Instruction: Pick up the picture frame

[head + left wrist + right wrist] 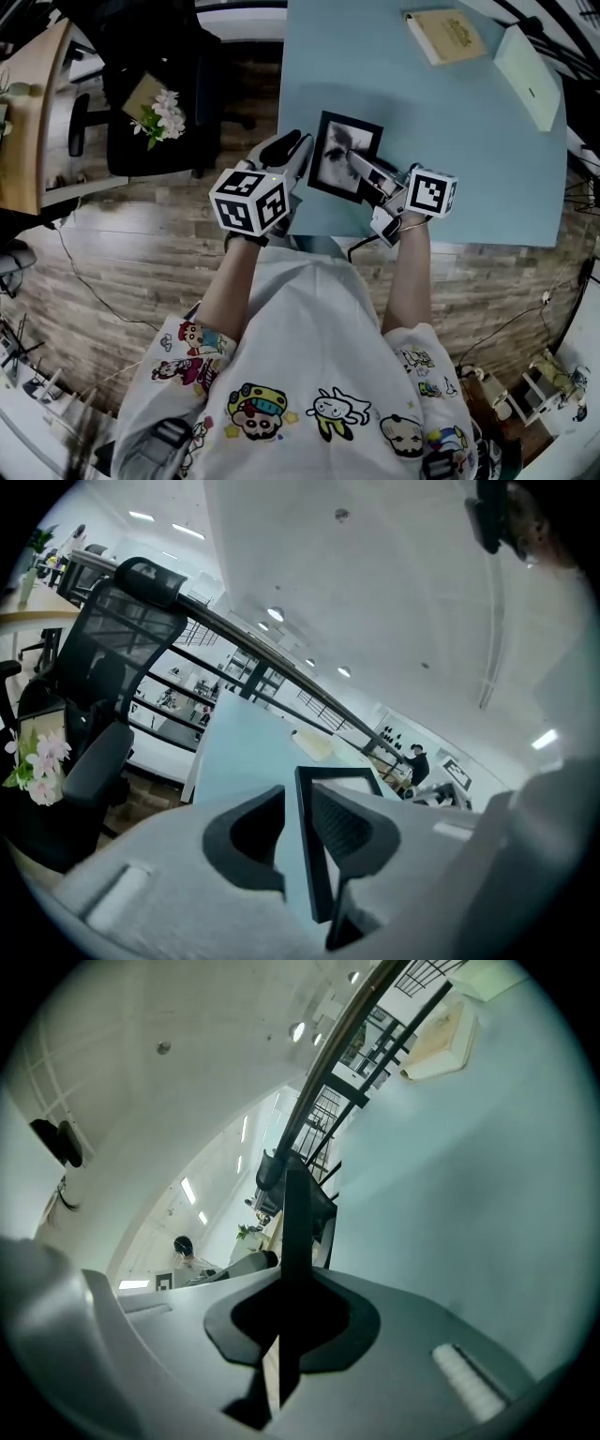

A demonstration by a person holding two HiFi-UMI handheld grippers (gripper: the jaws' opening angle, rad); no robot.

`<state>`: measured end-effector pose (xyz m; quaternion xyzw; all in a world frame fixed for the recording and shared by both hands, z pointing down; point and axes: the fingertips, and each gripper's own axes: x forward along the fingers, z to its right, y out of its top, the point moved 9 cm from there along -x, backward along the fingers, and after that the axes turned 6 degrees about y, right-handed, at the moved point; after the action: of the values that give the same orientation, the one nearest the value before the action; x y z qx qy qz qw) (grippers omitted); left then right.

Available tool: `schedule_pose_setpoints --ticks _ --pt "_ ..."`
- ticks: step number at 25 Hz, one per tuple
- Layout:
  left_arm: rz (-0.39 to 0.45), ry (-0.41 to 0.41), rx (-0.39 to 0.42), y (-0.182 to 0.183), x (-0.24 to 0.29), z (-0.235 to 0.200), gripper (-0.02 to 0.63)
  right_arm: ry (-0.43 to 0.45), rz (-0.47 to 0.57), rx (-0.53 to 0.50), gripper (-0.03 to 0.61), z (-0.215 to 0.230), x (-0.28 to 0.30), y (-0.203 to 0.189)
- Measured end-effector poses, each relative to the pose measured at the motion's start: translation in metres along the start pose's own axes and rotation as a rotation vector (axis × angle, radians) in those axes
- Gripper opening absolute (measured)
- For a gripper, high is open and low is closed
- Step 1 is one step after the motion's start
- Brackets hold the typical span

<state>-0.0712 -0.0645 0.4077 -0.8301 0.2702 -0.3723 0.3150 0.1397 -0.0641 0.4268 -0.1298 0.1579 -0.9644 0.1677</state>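
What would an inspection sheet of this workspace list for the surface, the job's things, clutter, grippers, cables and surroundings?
Surface: light blue table.
Job's things: black picture frame near the table's front edge, between both grippers.
Clutter: a book and a pale box at the far side.
Grippers: right gripper shut on the frame's edge; left gripper has the opposite edge between its jaws, a gap showing beside one pad.
Cables: thin cable on the floor.
Surroundings: wooden floor, black office chair carrying flowers.
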Motion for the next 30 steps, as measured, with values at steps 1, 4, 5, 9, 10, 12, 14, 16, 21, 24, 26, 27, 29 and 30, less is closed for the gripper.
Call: schedule_pose_setpoints --ticks 1,4,5,9,10,12,14,16,21,24,26,27,29,30 --pt "0.008 -0.003 0.007 0.003 -0.002 0.003 0.089 -0.001 0.009 -0.006 0.025 -0.005 -0.003 0.001" --pt "0.036 -0.012 0.042 0.015 -0.011 0.012 0.089 -0.007 0.035 -0.045 0.025 -0.019 -0.011 0.005" --pt "0.048 -0.014 0.059 0.019 -0.014 0.015 0.089 -0.008 0.045 -0.063 0.025 -0.024 -0.013 0.007" --pt "0.097 -0.019 0.117 0.038 -0.027 0.025 0.087 -0.041 0.067 -0.165 0.025 -0.052 -0.023 0.017" --pt "0.110 -0.024 0.128 0.043 -0.030 0.028 0.087 -0.045 0.080 -0.186 0.025 -0.058 -0.026 0.020" --pt "0.138 -0.033 0.150 0.054 -0.035 0.033 0.087 -0.054 0.106 -0.241 0.025 -0.069 -0.031 0.026" --pt "0.162 -0.040 0.176 0.064 -0.041 0.039 0.083 -0.071 0.120 -0.303 0.025 -0.082 -0.035 0.032" --pt "0.182 -0.043 0.202 0.071 -0.048 0.045 0.074 -0.087 0.132 -0.354 0.025 -0.094 -0.039 0.034" --pt "0.223 -0.044 0.256 0.085 -0.063 0.055 0.033 -0.144 0.181 -0.487 0.024 -0.123 -0.049 0.037" --pt "0.233 -0.048 0.277 0.086 -0.070 0.060 0.016 -0.202 0.215 -0.567 0.025 -0.136 -0.055 0.035" --pt "0.240 -0.046 0.286 0.086 -0.075 0.061 0.007 -0.243 0.237 -0.622 0.025 -0.143 -0.059 0.034" --pt "0.244 -0.044 0.289 0.086 -0.078 0.061 0.000 -0.261 0.250 -0.649 0.025 -0.146 -0.060 0.033" --pt "0.249 -0.038 0.291 0.085 -0.083 0.060 0.000 -0.299 0.273 -0.701 0.025 -0.152 -0.061 0.032" --pt "0.251 -0.034 0.293 0.085 -0.085 0.059 0.000 -0.318 0.283 -0.729 0.025 -0.154 -0.062 0.031"
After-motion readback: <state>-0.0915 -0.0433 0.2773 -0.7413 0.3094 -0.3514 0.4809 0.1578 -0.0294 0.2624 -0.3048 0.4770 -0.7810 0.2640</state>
